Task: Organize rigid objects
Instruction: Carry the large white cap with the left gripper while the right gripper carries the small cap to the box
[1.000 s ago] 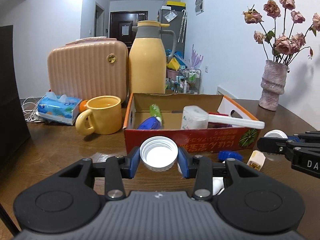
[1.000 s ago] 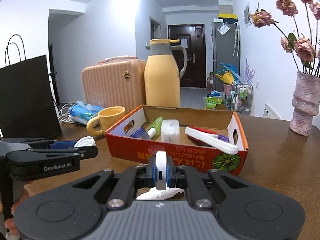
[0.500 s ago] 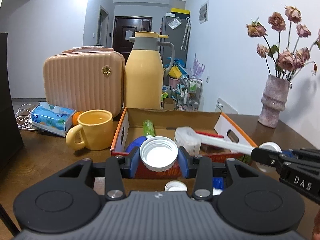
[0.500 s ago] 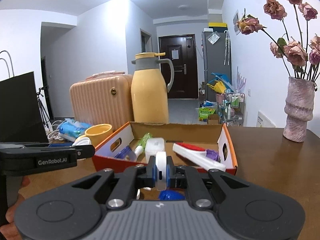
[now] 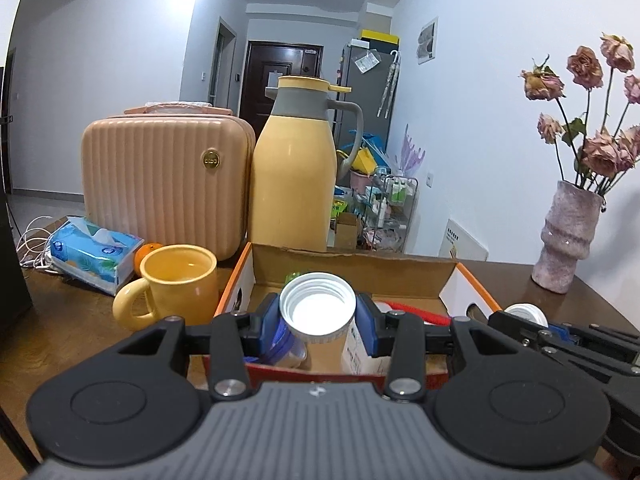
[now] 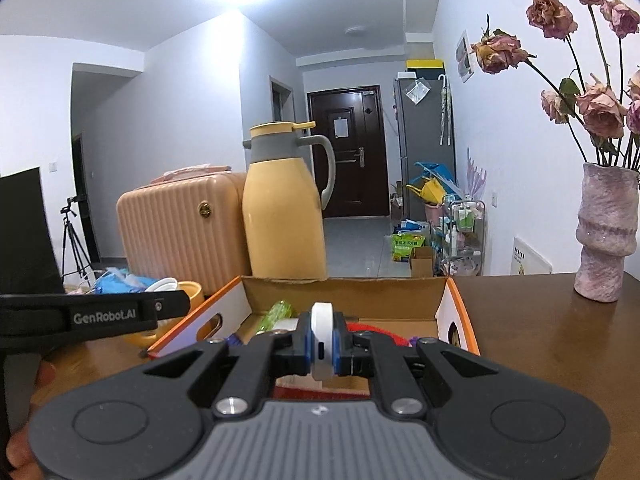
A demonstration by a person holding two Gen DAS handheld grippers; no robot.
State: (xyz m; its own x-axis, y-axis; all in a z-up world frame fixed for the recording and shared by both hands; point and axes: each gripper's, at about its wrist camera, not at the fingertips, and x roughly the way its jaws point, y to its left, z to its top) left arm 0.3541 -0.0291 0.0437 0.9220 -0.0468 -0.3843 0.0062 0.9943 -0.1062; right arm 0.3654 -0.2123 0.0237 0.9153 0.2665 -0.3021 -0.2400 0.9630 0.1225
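We are in a home. At twelve o'clock stands the entry door (image 6: 347,152); at three, a vase (image 6: 605,236) of dried roses.

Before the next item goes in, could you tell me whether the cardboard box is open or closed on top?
Open. The cardboard box has no lid or flaps over it, and a green bottle lies visible inside.

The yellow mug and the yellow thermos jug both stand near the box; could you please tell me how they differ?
The yellow mug is short, wide and open at the top; the yellow thermos jug is tall and closed by a lid on a grey collar. The mug's handle is yellow and points left; the jug's is grey and points right. The mug stands left of the cardboard box, the jug behind it. Both are yellow and upright.
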